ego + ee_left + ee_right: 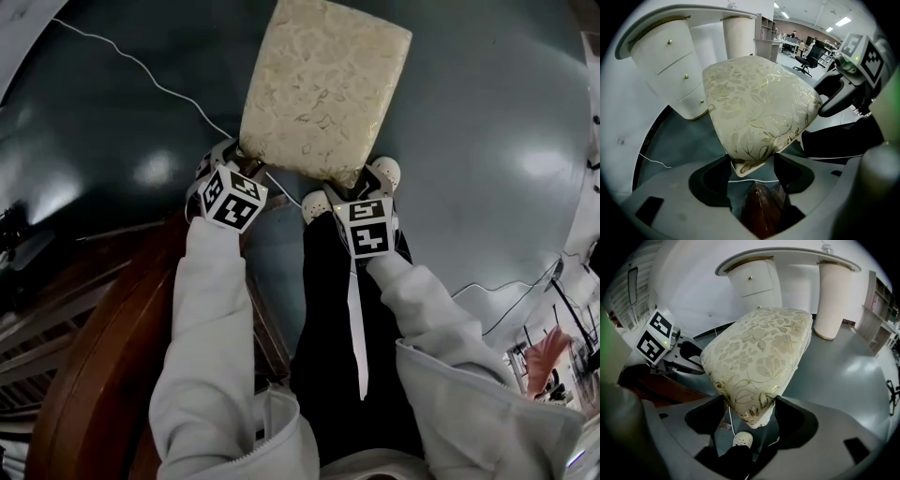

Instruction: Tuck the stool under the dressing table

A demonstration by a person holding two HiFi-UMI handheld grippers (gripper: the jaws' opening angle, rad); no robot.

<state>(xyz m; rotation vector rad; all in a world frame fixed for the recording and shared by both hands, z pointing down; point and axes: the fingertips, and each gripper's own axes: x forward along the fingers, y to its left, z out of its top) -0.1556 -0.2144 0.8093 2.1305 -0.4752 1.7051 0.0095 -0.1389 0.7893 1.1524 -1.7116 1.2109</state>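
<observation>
Teal, glossy floor [487, 112] fills most of the head view and mirrors the ceiling lights. On it stands the white dressing table [754, 280]: a curved worktop carried by a rounded drawer pedestal [665, 70] with small gold knobs and a fluted column [832, 298], with an open gap between the two. Dark brown wooden furniture [103, 356] runs along the left edge of the head view.

Out in front of that gap, not under the worktop, sits the stool [323, 89], its cream cushion patterned with gold leaves. Its far end points toward the dressing table and its near end toward the person, whose white sleeves [216, 309] and black trousers [328, 319] fill the lower part of the head view.

Each claw is set at one near corner of the cushion. The left claw [751, 154] stands wide apart with the corner between its jaws, and a strip of floor shows beside the tip of that corner. The right claw [750, 397] has the other corner between its jaws, and the cushion meets both of them.

A thin white cable [141, 70] trails across the floor. A white shoe [742, 440] shows below the right claw.
</observation>
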